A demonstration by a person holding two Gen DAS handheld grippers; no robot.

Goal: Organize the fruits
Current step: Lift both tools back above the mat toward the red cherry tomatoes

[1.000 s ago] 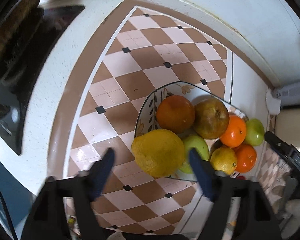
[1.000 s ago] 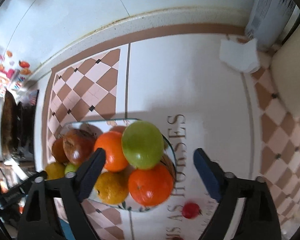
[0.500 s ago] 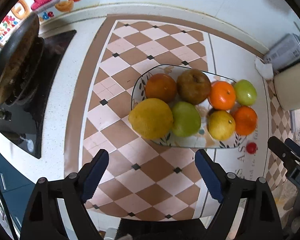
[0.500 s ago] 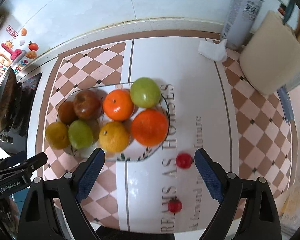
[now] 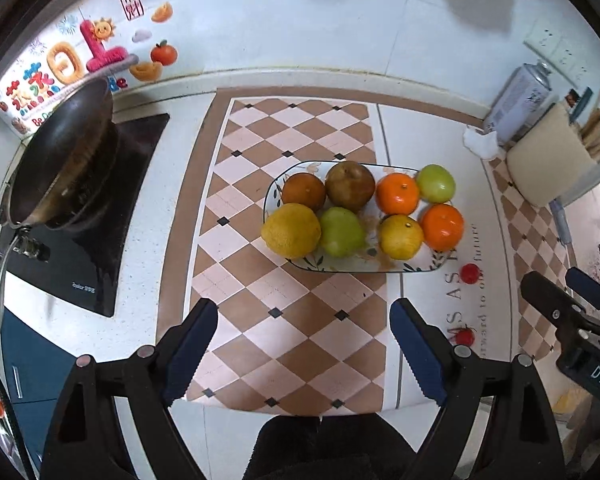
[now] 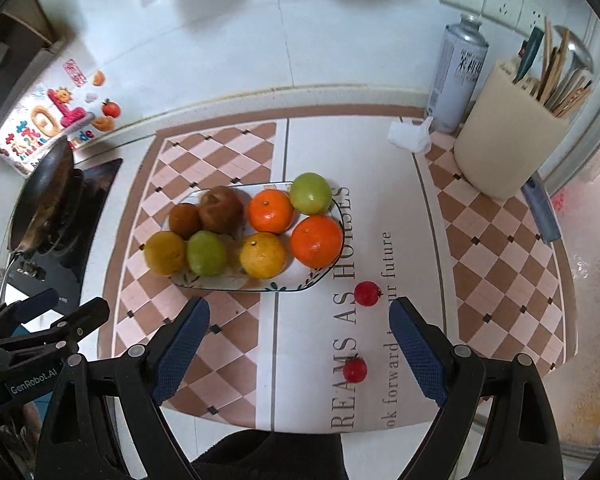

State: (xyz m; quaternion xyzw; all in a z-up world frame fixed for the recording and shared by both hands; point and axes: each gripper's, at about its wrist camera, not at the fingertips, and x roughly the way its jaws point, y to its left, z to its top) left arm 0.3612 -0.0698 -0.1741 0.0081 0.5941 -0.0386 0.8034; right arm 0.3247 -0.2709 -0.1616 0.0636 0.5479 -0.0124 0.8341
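A patterned oblong plate (image 5: 360,267) (image 6: 236,283) on the counter mat holds several fruits: a big yellow citrus (image 5: 291,231), green apples (image 5: 342,231) (image 6: 310,193), oranges (image 5: 442,227) (image 6: 316,241), a brown pear (image 5: 350,185). Two small red fruits (image 6: 367,293) (image 6: 355,369) lie on the mat in front of the plate's right end. My left gripper (image 5: 304,348) is open and empty, well back from the plate. My right gripper (image 6: 298,344) is open and empty, with the small red fruits between its fingers' lines.
A dark wok (image 5: 64,160) sits on a black cooktop (image 5: 76,248) at the left. A spray can (image 6: 458,76), a crumpled tissue (image 6: 410,136) and a cream utensil holder (image 6: 508,152) stand at the back right. The counter's front edge is near both grippers.
Both grippers have pulled back and up from the plate, from close over the fruit to a wide view of the counter. Both stay open. The fruits have not moved.
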